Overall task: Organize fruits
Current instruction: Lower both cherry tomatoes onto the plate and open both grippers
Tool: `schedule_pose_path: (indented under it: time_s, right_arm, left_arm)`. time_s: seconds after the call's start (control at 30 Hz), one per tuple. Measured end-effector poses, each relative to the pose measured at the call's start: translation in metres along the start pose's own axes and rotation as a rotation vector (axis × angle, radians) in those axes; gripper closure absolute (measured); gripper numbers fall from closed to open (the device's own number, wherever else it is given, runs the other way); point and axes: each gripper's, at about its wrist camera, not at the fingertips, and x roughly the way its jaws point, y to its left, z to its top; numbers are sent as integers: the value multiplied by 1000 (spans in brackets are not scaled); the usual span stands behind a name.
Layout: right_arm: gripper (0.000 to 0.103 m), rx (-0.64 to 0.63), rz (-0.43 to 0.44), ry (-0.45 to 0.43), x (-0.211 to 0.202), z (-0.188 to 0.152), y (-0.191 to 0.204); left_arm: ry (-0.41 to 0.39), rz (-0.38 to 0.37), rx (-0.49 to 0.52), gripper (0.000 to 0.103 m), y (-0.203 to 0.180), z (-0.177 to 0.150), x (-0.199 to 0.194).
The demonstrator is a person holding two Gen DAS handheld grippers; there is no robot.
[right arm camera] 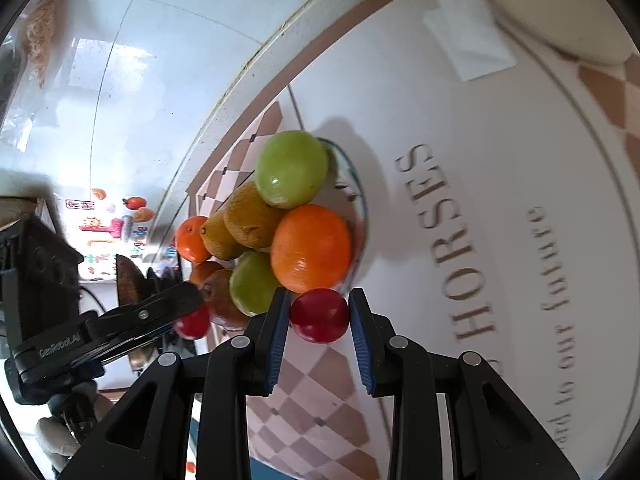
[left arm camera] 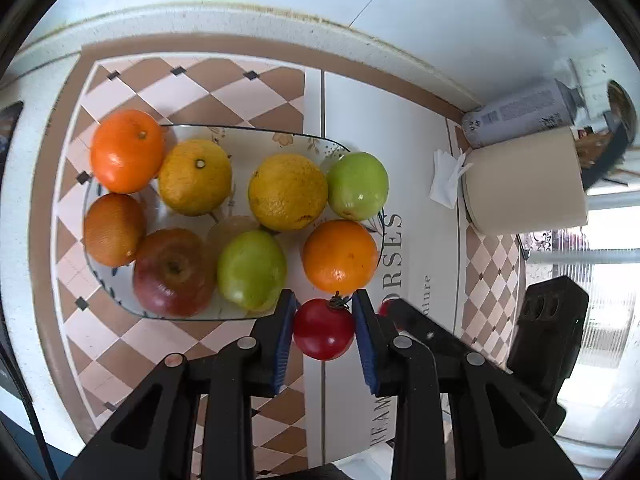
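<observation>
Your plate [left arm camera: 280, 136] holds oranges, yellow citrus, green apples [left arm camera: 357, 185], a red apple and a kiwi. Your left gripper [left arm camera: 324, 330] pinches a stemmed tomato [left arm camera: 323, 330] just off its rim; your right gripper [right arm camera: 319, 316] pinches a second red fruit [right arm camera: 319, 315]. A beige canister [left arm camera: 524, 182] stands well apart.

At the lower centre of the frame the right gripper [right arm camera: 320, 316] clamps a red tomato [right arm camera: 319, 315] between its blue pads. Just above it sits a plate [right arm camera: 362, 208] heaped with fruit, a green apple [right arm camera: 291, 168] topmost. At lower left the left gripper [right arm camera: 188, 312] holds a second red tomato [right arm camera: 193, 323].
</observation>
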Motion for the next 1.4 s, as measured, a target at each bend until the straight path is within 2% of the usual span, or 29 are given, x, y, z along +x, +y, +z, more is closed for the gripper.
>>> schedule_pose_path:
  time_s: [0.17,0.4,0.57,0.7,0.83,0.93,1.17,1.33,1.4]
  right_arm:
    - [70,29,43,35,26,-3,5]
    - [70,36,57,63,49,-7,9]
    - [70,2,52,61,53,-11,23]
    - [70,-43,2,39,59,-13,39]
    - [70,-87,-43,30,65,-15,53]
    - [70,-118,-64,27,62,-16,55]
    - [70,-192,-126,14,63,-21,68]
    - [70,-204,-156,8,62,-21,70]
    - [70,-206,-162,8,61,-20,69]
  left_arm:
    - [55,-2,-34,76,3,18,19]
    - [51,28,-24,76,3,32,17]
    - [-5,42,-12,76,11,30,-9]
    - [-64,86,-31,76,35,21,-35]
    - [-121,120,-111,76,75,10,-58]
    - [-125,109,-188,76,104,6,-60]
    - [-94,48,-363,76,153,-6,-37]
    - [-71,-39,-477,76,168,-12,-18]
    - [-70,-47,-495,76,169,-11,-14]
